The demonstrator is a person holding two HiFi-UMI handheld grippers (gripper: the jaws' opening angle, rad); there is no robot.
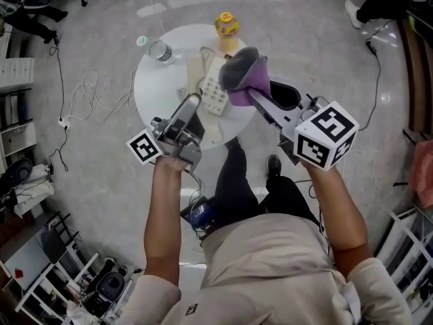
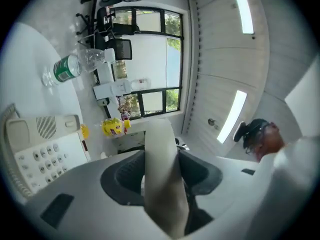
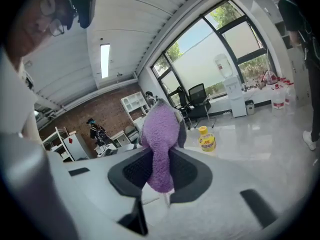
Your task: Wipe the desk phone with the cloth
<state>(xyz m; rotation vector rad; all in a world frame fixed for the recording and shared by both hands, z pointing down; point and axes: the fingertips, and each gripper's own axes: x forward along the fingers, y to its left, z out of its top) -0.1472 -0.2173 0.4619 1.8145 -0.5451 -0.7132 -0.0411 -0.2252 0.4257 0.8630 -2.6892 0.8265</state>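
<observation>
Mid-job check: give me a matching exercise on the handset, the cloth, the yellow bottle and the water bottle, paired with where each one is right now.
Things:
1. handset
2. cloth
3. yellow bottle
4. water bottle

Places:
A. gripped in the right gripper
B. on the table, to the left of the phone base
C. gripped in the left gripper
D. at the table's far edge, beyond the phone base

Pairs: 1-C, 2-A, 3-D, 4-B
</observation>
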